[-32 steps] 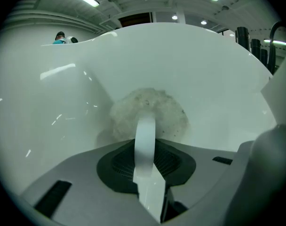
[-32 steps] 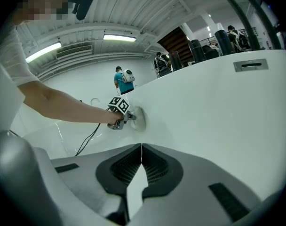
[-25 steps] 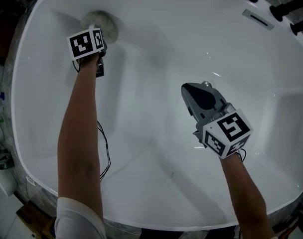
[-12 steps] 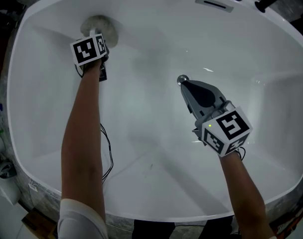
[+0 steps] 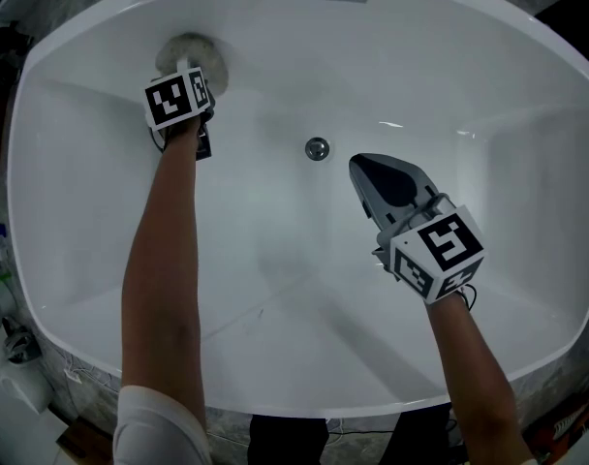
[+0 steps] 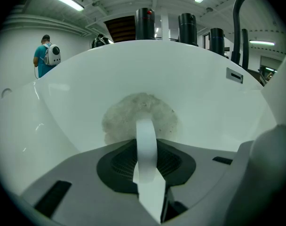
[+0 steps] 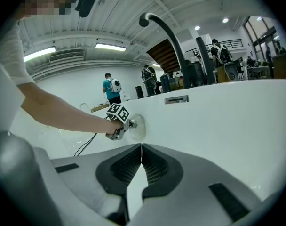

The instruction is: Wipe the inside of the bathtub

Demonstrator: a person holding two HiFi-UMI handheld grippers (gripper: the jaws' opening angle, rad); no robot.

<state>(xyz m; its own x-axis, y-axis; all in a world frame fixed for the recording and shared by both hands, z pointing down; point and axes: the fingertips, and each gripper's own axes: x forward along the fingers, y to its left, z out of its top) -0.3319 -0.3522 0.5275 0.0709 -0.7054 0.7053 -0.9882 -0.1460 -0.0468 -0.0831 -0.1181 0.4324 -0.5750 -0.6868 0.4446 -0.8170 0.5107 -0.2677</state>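
Pressing a round pad (image 5: 192, 54) flat against the tub (image 5: 527, 163), the left gripper (image 5: 185, 83) is working high on the sloping far wall, near the left corner and just below the rim. Its jaws are closing on the pad's white strap (image 6: 146, 138), which is running straight up between them in the left gripper view. Gripping the strap rather than the soft body is probably what is letting the whole fuzzy face lie against the enamel. The person's left arm is reaching fully across the basin, which suggests the wiping is being done at the far end of the tub.

The right gripper (image 5: 364, 170) is hanging above the tub floor, a little to the right of the drain (image 5: 317, 148) and apart from it. Its jaws are meeting with nothing between them, so it is carrying nothing and, as I judge it, is simply being held clear of the wiping arm. It is pointing towards the far wall, so its own view is taking in the left gripper at the pad.

Most of the inside is looking evenly white, so how much is wiped cannot be told; the near slope, the floor and the right end likely remain to be covered.
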